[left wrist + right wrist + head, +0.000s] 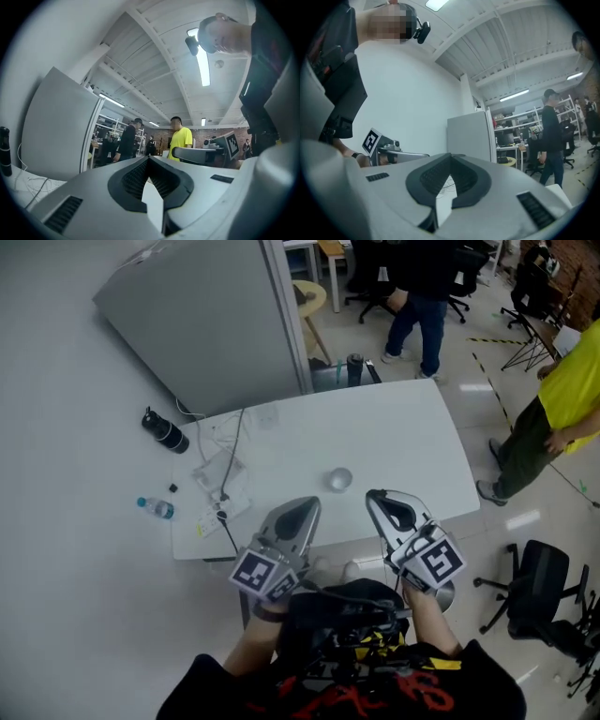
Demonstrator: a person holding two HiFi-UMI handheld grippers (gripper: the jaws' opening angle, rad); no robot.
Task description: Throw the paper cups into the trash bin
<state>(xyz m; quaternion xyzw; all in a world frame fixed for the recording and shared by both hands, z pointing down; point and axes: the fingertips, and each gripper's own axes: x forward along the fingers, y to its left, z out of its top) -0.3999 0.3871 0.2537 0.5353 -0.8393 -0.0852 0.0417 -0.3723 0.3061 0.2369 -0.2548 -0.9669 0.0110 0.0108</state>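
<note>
Near the middle of the white bench, a single paper cup is seen standing, just beyond the tips of the two tongs. The left tongs and the right tongs are held level over the near edge, both closed with nothing between them. Black-and-white square markers are carried on their cubes, while the blue label on the small bottle left of the bench cannot be read.

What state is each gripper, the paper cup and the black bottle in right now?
left gripper: shut, nothing between the jaws.
right gripper: shut, nothing between the jaws.
paper cup: upright on the table, mouth up, not gripped.
black bottle: upright, lid on.
</note>
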